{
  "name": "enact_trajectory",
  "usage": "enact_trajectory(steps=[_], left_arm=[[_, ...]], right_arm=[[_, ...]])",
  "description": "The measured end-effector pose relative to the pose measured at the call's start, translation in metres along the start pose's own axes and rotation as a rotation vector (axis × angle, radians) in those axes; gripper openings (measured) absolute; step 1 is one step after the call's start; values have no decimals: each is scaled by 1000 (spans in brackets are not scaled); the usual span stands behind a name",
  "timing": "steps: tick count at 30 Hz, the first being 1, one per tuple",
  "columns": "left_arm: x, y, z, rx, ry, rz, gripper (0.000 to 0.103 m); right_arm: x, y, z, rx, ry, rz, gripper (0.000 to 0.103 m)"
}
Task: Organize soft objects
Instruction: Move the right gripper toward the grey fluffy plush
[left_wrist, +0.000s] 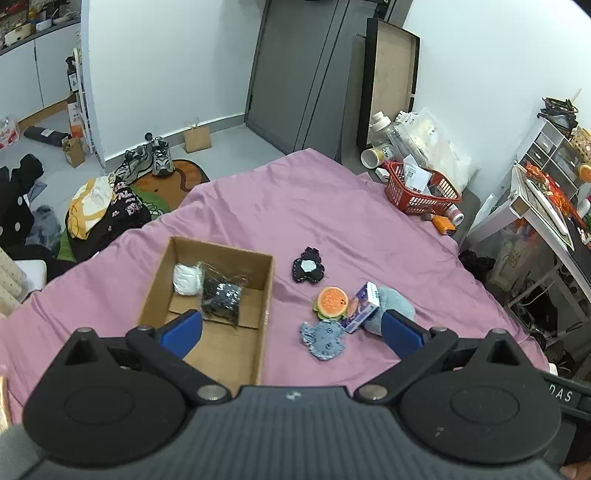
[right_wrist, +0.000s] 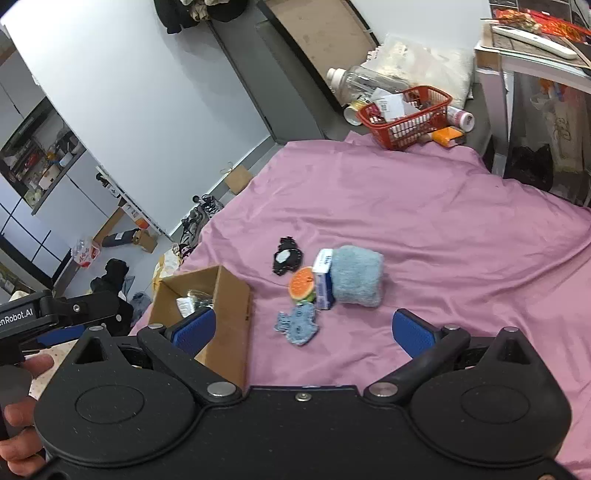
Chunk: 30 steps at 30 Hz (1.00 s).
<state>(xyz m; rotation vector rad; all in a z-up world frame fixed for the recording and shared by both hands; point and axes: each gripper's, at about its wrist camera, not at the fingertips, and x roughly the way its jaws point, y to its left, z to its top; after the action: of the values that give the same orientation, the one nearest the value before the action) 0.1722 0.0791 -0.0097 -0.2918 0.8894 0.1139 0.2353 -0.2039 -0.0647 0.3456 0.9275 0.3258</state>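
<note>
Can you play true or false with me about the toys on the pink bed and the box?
1. The cardboard box is empty. False: a white bundle and a black bagged item lie inside.
2. Both grippers are open. True: the left gripper and right gripper hold nothing.
3. The burger toy is in the red basket. False: it lies on the pink sheet.
4. The small carton leans against the grey-blue plush. True.

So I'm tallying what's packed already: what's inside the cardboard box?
Inside the open brown cardboard box lie a white soft bundle and a black speckled item in clear plastic. Anything beneath them is hidden.
</note>
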Motion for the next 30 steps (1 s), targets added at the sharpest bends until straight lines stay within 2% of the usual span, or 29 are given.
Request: enact_trajectory(steps=[8, 15, 17, 19, 21, 22, 24, 30], left_arm=[[17, -29, -10, 5, 18, -6, 101], [32, -55, -14, 20, 12, -47, 97], [38, -62, -15, 27, 12, -57, 90], [45, -66, -16, 21, 21, -67, 79], [55, -69, -16, 12, 38, -65, 63], [60, -70, -17, 8, 48, -64, 60], [70, -72, -17, -1, 63, -74, 52], [99, -77, -19, -19, 102, -94, 40]], right_arm=[[3, -36, 2, 44, -3, 2, 101], [16, -61, 5, 87, 28, 27, 75], [21, -67, 7, 102, 38, 36, 67], [26, -72, 8, 118, 43, 53, 49], [33, -77, 11, 134, 51, 70, 38], [37, -78, 13, 140, 56, 81, 32], [45, -80, 16, 149, 65, 100, 30], [79, -78, 27, 164, 101, 133, 30]])
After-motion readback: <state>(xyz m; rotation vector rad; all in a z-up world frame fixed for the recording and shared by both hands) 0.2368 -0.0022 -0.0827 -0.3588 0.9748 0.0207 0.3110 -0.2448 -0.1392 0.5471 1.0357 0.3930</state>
